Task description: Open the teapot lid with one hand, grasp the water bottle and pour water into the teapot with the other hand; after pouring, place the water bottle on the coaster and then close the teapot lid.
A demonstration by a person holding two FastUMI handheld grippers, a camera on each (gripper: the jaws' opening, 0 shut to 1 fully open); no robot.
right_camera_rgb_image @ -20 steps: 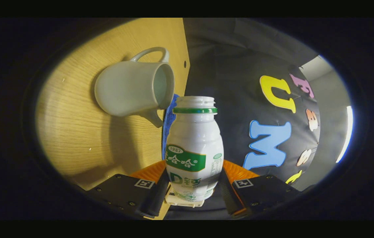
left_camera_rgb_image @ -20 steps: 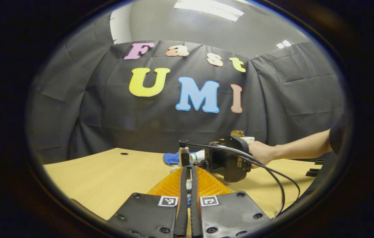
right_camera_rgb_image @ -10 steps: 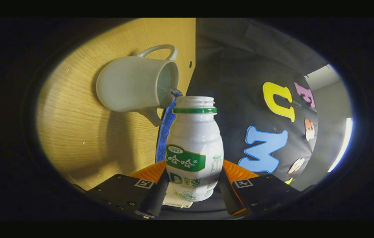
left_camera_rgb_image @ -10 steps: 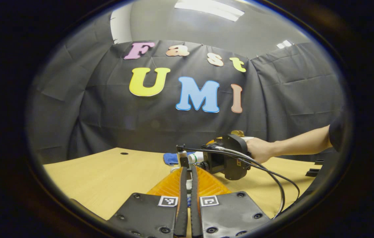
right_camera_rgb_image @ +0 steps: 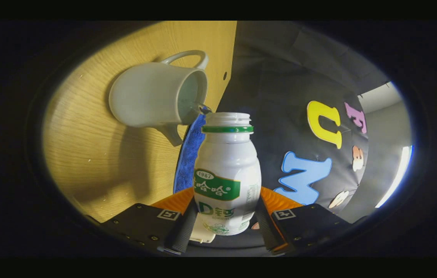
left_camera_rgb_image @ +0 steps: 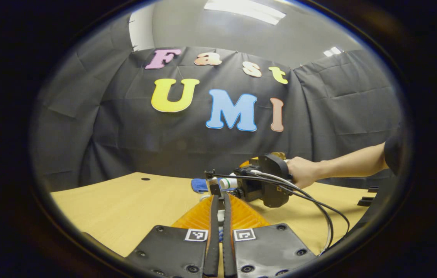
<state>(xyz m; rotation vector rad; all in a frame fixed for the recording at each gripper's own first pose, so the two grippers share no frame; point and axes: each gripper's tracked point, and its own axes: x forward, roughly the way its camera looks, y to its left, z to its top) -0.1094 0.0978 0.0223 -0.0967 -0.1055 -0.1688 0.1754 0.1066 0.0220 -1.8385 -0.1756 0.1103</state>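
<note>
Right hand-held gripper [right_camera_rgb_image: 224,226]: you had it clamped on the water bottle [right_camera_rgb_image: 226,173], both fingers pressing on the lower body, one on each side.

Bottle: its cap was off, and its long axis ran straight out from your gripper, mouth pointing away from you. In the right gripper view the desk [right_camera_rgb_image: 99,162] stood nearly on edge, so I judged the bottle was tipped far over on its side.

Teapot [right_camera_rgb_image: 156,100]: it stood on the desk just beyond and to one side of the bottle mouth, its opening uncovered and facing the bottle. The mouth sat close to the teapot's rim; whether it was truly over the opening, I could not tell. No stream of water was plain to see.

Coaster [right_camera_rgb_image: 189,154]: the blue mat lay on the desk just beside the teapot, nearer to your right gripper than to your left.

Left hand-held gripper [left_camera_rgb_image: 218,216]: its fingers were nearly together on something small. This was probably the lid, but it was too hidden to be sure.

Left gripper view: your right hand [left_camera_rgb_image: 299,173] held its gripper tilted over the desk ahead.

Stage, as I judged it: pouring, or just ending it.

Next move turned on: righting the bottle, then carrying it the short way sideways to the coaster.
</note>
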